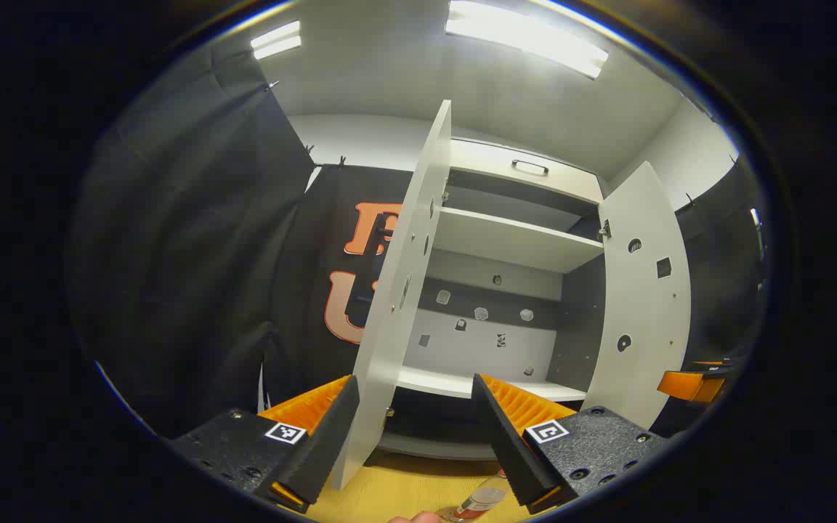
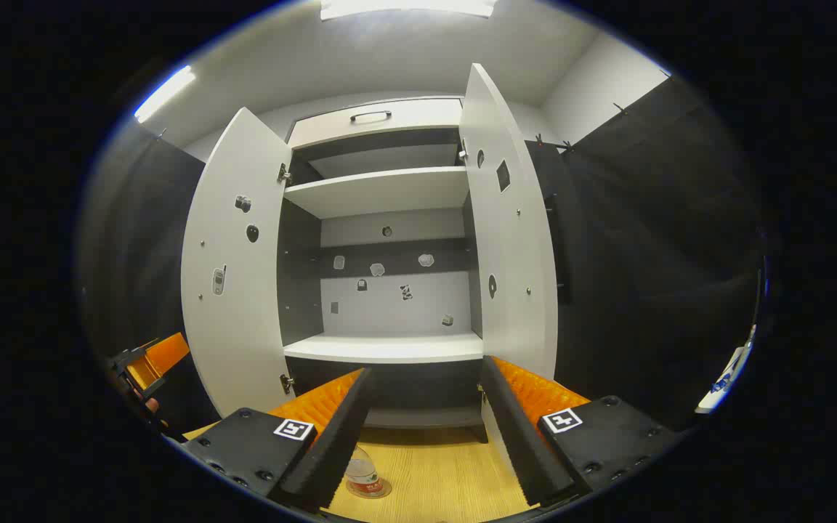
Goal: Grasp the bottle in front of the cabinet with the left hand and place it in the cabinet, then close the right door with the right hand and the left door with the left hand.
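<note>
Going left to right in the right gripper view: the left gripper (image 2: 144, 367) sits at the far left edge and I can't tell if it's released or clenched, then the cabinet's left door (image 2: 233, 269) swung wide, the bare shelves (image 2: 382, 347), and the right door (image 2: 509, 232), also open. The right gripper (image 2: 424, 428) hangs released with nothing in it. The bottle (image 2: 362, 473) stands upright on the wooden bench (image 2: 440, 476) in front of the cabinet, untouched.

Below the matt, smooth cabinet (image 2: 389, 349) lies a wood-grain table (image 2: 433, 472), bearing a clear, glossy plastic bottle (image 2: 362, 473).
</note>
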